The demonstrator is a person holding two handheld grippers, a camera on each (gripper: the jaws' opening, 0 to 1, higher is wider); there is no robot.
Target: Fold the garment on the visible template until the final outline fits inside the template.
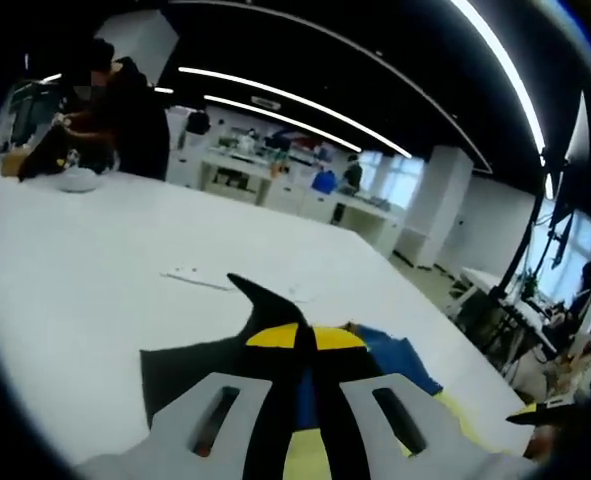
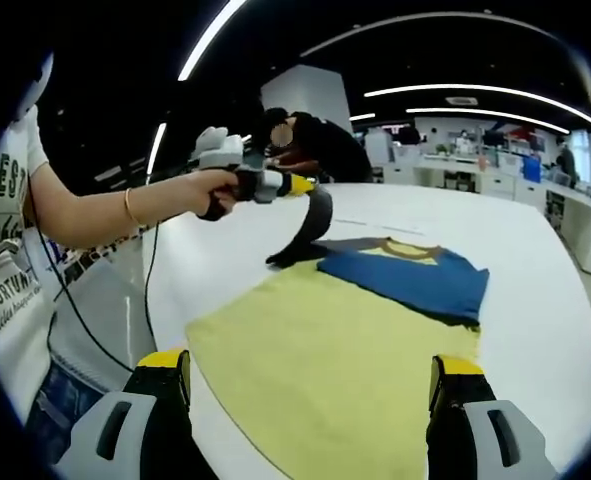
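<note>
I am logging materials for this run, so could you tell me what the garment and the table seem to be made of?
The garment looks like soft matte knit cloth, probably cotton: it lies limp, and its dark sleeve droops from the left gripper. The table looks like a smooth white laminate or painted board with a faint sheen; which one is unclear.

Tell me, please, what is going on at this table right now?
A person is folding a yellow, blue and black garment on a white table. The left tongs grip its black sleeve and lift it over the shirt. The right tongs stand open above the yellow hem. The fold is unfinished.
</note>
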